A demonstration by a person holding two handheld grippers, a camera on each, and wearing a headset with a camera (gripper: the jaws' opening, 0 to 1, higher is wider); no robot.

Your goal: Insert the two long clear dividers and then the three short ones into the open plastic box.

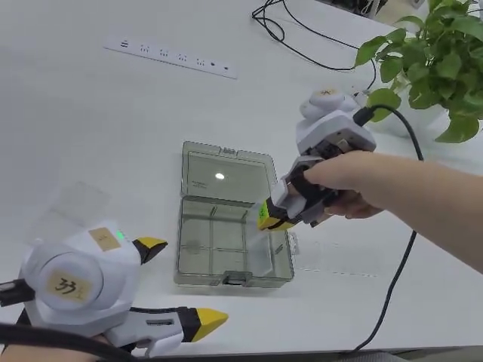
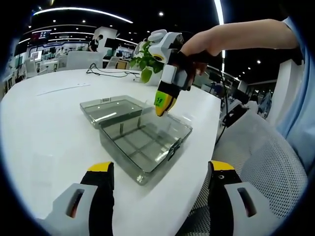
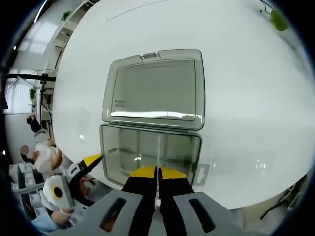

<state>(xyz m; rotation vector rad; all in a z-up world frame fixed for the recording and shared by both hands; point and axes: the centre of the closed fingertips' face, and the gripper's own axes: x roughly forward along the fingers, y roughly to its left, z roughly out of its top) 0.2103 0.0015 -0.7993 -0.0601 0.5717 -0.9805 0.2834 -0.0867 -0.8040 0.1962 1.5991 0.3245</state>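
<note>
The open smoky plastic box (image 1: 195, 277) lies mid-table with its lid (image 1: 226, 175) folded flat behind it. Faint partition lines show inside the base. A hand holds my right gripper (image 1: 269, 219) over the box's right side, jaws shut on a thin clear divider (image 3: 158, 147) seen edge-on, reaching down into the box (image 3: 114, 162). My left gripper (image 1: 181, 283) hovers open at the table's near left corner, holding nothing. From the left gripper view, the right gripper (image 2: 164, 105) points down over the box (image 2: 123, 147), which lies beyond my left gripper (image 2: 160, 169).
Clear flat pieces lie on the table left (image 1: 75, 202) and right (image 1: 339, 260) of the box. A white power strip (image 1: 170, 56) sits at the back, black cables (image 1: 317, 38) and a potted plant (image 1: 438, 60) at the back right. The table's front edge is close.
</note>
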